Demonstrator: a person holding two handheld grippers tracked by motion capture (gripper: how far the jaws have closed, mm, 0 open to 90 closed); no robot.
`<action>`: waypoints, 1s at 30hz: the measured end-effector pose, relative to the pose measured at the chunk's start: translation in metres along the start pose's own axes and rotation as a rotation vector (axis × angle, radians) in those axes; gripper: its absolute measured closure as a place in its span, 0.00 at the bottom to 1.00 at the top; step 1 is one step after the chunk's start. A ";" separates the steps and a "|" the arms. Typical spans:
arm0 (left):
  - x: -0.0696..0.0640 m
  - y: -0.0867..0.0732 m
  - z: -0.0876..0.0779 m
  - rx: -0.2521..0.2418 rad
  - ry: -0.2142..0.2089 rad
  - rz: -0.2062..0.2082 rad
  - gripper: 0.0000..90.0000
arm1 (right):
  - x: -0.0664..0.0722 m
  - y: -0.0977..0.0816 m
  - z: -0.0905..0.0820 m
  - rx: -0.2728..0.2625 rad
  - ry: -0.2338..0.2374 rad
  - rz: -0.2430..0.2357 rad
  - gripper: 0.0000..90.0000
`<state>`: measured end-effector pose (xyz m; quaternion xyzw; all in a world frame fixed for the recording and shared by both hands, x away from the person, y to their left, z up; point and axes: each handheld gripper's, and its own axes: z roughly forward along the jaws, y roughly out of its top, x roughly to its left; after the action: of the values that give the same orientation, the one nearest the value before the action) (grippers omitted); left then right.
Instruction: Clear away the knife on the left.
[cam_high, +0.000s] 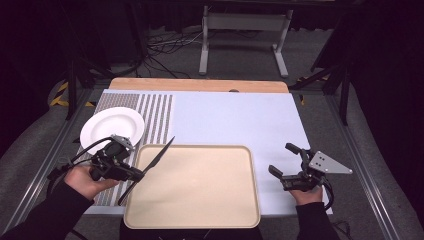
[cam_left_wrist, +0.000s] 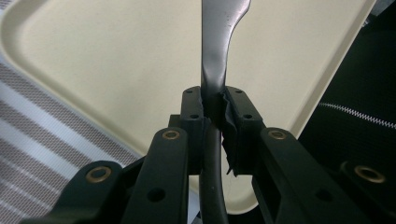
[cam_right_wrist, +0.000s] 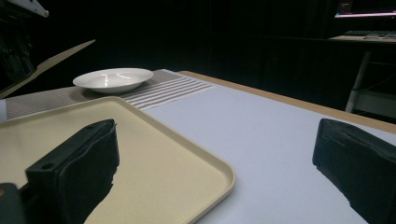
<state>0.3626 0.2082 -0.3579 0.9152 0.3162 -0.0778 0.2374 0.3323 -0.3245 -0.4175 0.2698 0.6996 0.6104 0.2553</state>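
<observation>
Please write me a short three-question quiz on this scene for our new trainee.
1. True or false: the left gripper is clamped on a knife.
2. What lies on the striped mat? A) a white plate B) a cup C) a fork
3. Fill in: the right gripper has its jaws ____ beside the tray.

Key: 1 true; 2 A, the white plate; 3 open.
</observation>
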 end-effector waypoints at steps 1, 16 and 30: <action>0.000 0.000 0.002 -0.001 -0.003 -0.001 0.89 | 0.000 0.000 0.000 0.000 0.000 0.000 0.01; -0.003 0.004 0.027 0.008 -0.025 -0.085 0.89 | 0.000 0.000 -0.001 -0.001 0.003 0.007 0.01; 0.003 0.003 0.049 0.037 -0.034 -0.121 0.89 | -0.002 0.000 -0.003 -0.006 0.003 0.013 0.01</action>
<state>0.3670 0.1840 -0.4009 0.8972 0.3653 -0.1132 0.2208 0.3315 -0.3276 -0.4169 0.2726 0.6962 0.6146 0.2514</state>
